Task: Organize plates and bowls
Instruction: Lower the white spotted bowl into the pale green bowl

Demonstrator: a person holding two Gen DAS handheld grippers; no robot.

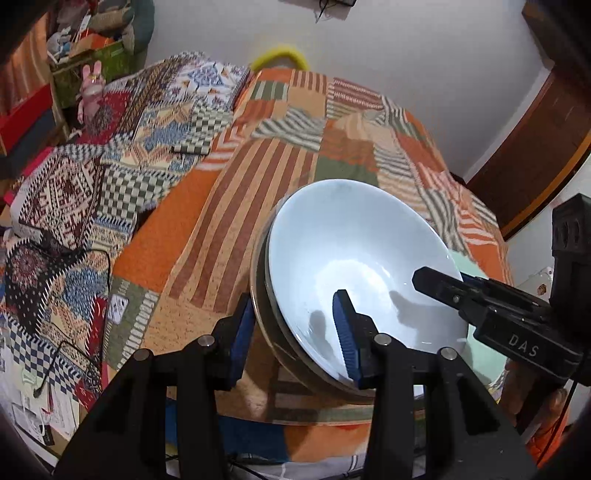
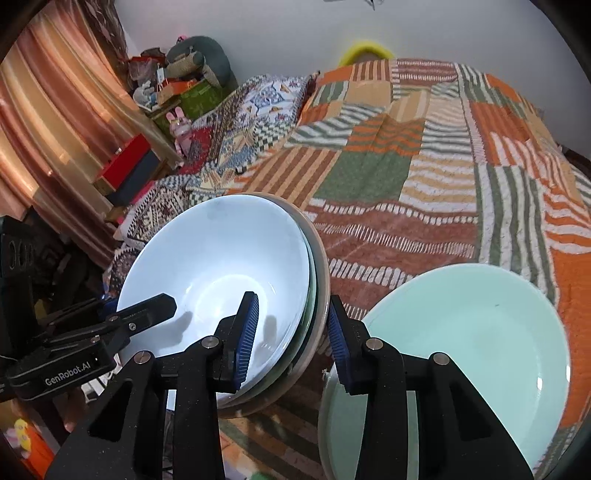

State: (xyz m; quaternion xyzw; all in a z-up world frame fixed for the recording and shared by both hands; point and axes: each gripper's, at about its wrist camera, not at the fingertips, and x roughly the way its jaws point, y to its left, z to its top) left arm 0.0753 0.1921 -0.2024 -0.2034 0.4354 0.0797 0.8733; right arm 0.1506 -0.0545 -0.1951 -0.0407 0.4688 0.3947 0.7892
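Low in both wrist views the black finger mounts fill the foreground, and each gripper straddles an opposite rim of the same nested stack of bowls. In the left wrist view the left gripper [image 1: 295, 332] has one blue pad [image 1: 345, 336] inside the white bowl [image 1: 354, 251] and the other pad outside, against the stack's lower-left rim. In the right wrist view the right gripper [image 2: 291, 332] has one pad [image 2: 247, 332] inside the bowl and the other just outside the stack's right rim. Both sets of fingers are narrowed to about the thickness of the stacked rims and appear to pinch them, though I cannot tell how firmly the outer pads bear.

The white bowl sits in a grey-rimmed stack [image 2: 319, 280] that is tilted, occupying the lower centre of the left view and the lower left of the right view. Just to its right in the right view, at lower right, lies a mint-green plate [image 2: 480, 332] on the bed.

I judge the step in hand to be a two-handed lift of the bowl stack. The next move calls for level, matched travel of both hands so the nested bowls do not slide, and clearance from the green plate.

Both grippers point steeply downward. Beyond them the patchwork bedspread [image 2: 406, 158] stretches to the white wall [image 2: 295, 29] at the top.
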